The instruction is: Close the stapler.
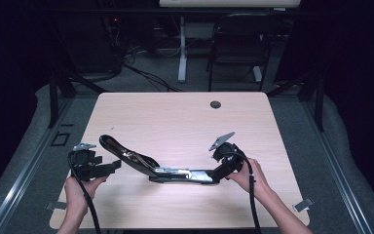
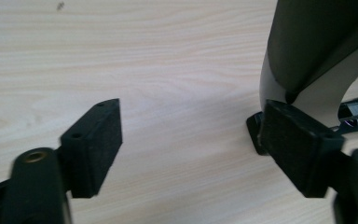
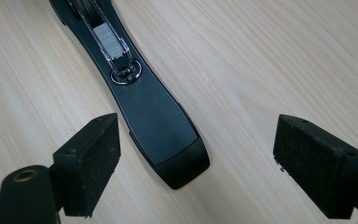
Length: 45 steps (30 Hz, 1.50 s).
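Note:
A black stapler (image 1: pixel 156 168) lies swung open on the pale wooden table (image 1: pixel 185 117), its lid arm angling up to the left and its base flat to the right. My left gripper (image 1: pixel 113 166) is held level at the left, jaws open, just short of the lid. In the left gripper view the lid (image 2: pixel 317 46) rises past the right pad (image 2: pixel 298 144), and bare wood lies between the jaws of the left gripper (image 2: pixel 191 144). My right gripper (image 1: pixel 219 173) stands open at the base's right end. The base tip (image 3: pixel 168 135) lies between the pads of the right gripper (image 3: pixel 205 158), untouched. Staples (image 3: pixel 109 39) show in the channel.
A cable hole (image 1: pixel 215 104) sits near the table's far edge. Beyond the table stand a dark chair (image 1: pixel 238 39) and a white desk leg (image 1: pixel 182 48). Tape tabs (image 1: pixel 303 204) mark the front corners. Bare wood spreads behind the stapler.

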Each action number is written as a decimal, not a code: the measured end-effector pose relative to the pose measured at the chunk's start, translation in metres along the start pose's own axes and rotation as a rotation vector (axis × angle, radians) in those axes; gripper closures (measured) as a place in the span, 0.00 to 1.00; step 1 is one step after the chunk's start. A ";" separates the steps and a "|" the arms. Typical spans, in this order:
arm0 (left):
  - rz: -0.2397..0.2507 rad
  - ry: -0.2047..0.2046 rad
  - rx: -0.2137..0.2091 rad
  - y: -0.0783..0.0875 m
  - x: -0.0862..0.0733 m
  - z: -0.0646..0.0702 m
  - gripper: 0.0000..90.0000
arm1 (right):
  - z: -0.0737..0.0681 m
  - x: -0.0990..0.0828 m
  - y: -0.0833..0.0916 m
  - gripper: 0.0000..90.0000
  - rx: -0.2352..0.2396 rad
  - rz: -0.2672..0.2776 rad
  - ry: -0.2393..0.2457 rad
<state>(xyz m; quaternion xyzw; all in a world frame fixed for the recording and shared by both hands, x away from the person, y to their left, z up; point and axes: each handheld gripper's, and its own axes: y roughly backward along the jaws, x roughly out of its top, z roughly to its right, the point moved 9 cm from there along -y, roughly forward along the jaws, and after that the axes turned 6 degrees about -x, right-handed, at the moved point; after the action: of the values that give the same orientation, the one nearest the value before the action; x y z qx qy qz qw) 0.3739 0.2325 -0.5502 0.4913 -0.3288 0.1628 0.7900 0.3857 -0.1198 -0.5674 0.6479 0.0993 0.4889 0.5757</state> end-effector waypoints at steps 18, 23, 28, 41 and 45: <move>0.235 0.005 0.078 0.016 0.032 -0.009 0.87 | 0.008 0.014 0.013 0.24 -0.150 0.063 -0.044; 0.253 0.000 0.038 0.014 0.036 0.000 0.93 | 0.006 0.025 0.022 0.47 -0.174 0.114 -0.059; 0.271 -0.009 0.020 0.014 0.037 0.011 0.95 | -0.002 0.037 0.029 0.78 -0.179 0.171 -0.030; 0.277 -0.037 -0.002 0.015 0.041 0.025 0.98 | -0.021 0.059 0.025 0.99 -0.172 0.226 0.019; 0.282 -0.043 -0.005 0.013 0.043 0.028 0.99 | -0.021 0.065 0.023 0.99 -0.161 0.240 0.002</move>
<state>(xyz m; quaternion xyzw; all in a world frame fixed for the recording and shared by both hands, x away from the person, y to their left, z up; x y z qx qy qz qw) 0.3872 0.2109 -0.5035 0.4419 -0.4116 0.2608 0.7532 0.3922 -0.0685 -0.5173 0.6063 -0.0178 0.5611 0.5633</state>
